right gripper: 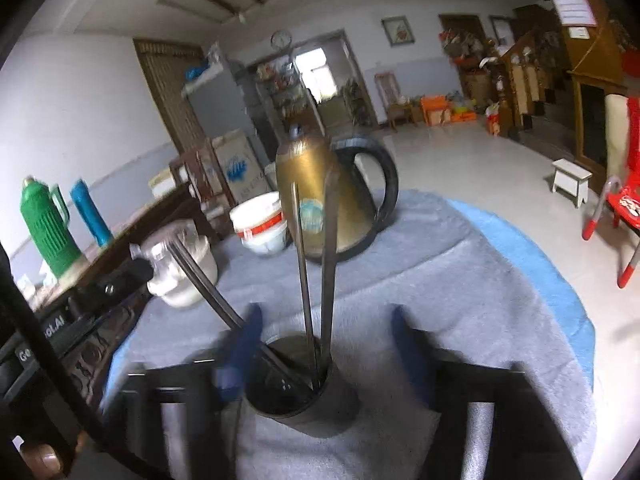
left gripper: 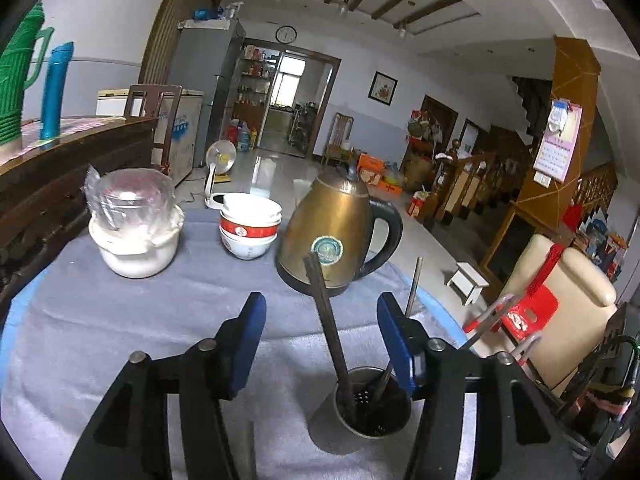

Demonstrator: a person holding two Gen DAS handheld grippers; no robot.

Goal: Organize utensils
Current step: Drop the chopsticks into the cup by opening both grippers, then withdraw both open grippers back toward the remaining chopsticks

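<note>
The left gripper [left gripper: 320,344] has its blue-padded fingers [left gripper: 250,344] spread wide with nothing gripped; a pair of dark wooden chopsticks [left gripper: 328,320] rises through the gap between them without touching either pad. The right gripper [right gripper: 326,344] is likewise spread wide and grips nothing, its blurred blue fingers [right gripper: 244,344] standing to either side of the round metal utensil holder [right gripper: 304,392].

That holder [left gripper: 374,404] stands on the grey cloth-covered table [left gripper: 120,340] and contains the dark chopsticks, leaning left in the right wrist view, plus two slim metal utensils [right gripper: 316,280] standing nearly upright. In the left wrist view the holder sits near the table's right edge, where a blue underlayer shows and the floor drops away.

The cloth in front of the left gripper is bare. Further back stand a brass-coloured electric kettle with a black handle [left gripper: 340,232], a stack of white bowls with a red band [left gripper: 250,226] and a white pot topped with a clear plastic-wrapped jar [left gripper: 134,224]. The kettle is directly behind the holder. A dark wooden sideboard [left gripper: 60,168] borders the table's left side.
</note>
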